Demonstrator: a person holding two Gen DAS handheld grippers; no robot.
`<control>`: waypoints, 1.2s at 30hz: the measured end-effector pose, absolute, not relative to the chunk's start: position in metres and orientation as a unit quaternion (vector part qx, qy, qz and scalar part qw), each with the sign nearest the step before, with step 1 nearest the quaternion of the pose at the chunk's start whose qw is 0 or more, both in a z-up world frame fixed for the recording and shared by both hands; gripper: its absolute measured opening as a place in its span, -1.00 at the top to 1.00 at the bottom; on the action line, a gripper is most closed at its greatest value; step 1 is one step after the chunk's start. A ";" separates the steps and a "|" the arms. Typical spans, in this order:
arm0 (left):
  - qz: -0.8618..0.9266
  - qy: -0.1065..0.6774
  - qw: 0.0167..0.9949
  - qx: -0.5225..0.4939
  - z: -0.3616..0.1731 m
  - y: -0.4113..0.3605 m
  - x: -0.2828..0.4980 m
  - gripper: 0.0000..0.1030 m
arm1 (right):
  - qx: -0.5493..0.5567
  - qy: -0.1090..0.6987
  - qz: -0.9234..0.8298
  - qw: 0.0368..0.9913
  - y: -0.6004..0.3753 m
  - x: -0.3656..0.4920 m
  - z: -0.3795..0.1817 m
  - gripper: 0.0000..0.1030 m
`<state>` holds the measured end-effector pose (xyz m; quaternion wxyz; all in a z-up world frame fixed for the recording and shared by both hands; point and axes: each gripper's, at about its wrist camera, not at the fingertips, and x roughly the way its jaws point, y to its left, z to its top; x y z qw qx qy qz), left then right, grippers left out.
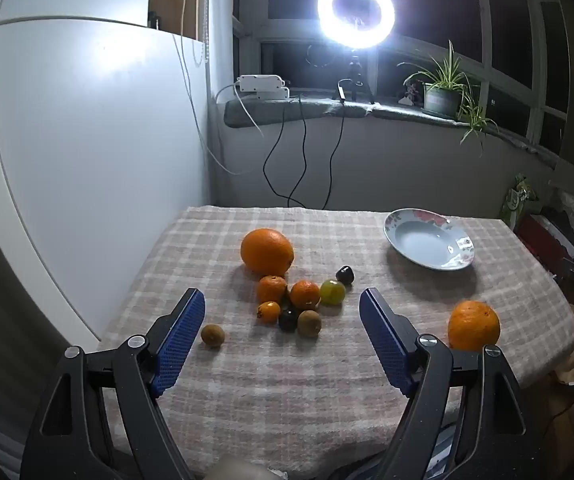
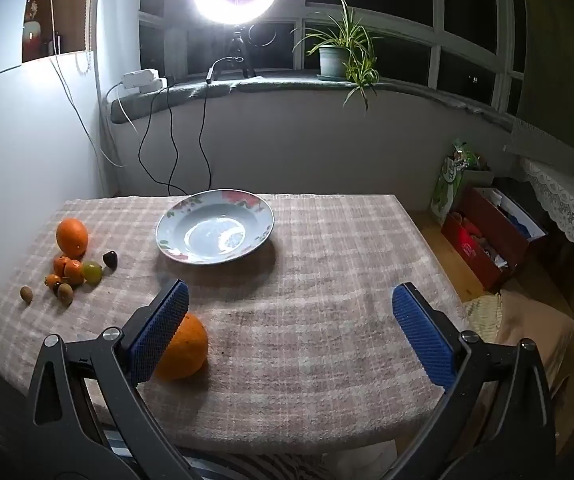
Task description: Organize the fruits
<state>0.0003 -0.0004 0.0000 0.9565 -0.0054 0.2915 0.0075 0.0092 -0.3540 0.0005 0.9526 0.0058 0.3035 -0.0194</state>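
Observation:
A big orange stands at the back of a cluster of several small fruits on the checked tablecloth. A lone brown fruit lies left of the cluster. My left gripper hangs open above the near side of the cluster, holding nothing. A second orange sits apart on the right. In the right wrist view this orange lies partly behind the left finger of my right gripper, which is open and empty. A floral plate rests empty further back.
A ring light on a tripod glares from the windowsill, beside a potted plant and dangling cables. A white panel borders the table's left. Boxes and bags stand on the floor to the right.

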 end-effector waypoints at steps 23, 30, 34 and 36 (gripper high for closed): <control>0.007 0.286 0.958 -0.004 -0.001 -0.002 0.000 -0.55 | 0.026 0.300 -0.021 0.953 -0.355 0.007 -0.008 -1.00; 0.008 0.287 0.958 -0.001 0.000 -0.004 0.001 -0.55 | 0.018 0.308 -0.013 0.951 -0.351 0.008 -0.010 -1.00; 0.007 0.287 0.958 0.000 0.000 -0.004 0.001 -0.55 | 0.018 0.309 -0.006 0.951 -0.350 0.007 -0.010 -1.00; 0.007 0.287 0.958 0.000 0.000 -0.004 0.002 -0.55 | 0.019 0.309 -0.005 0.951 -0.349 0.007 -0.010 -1.00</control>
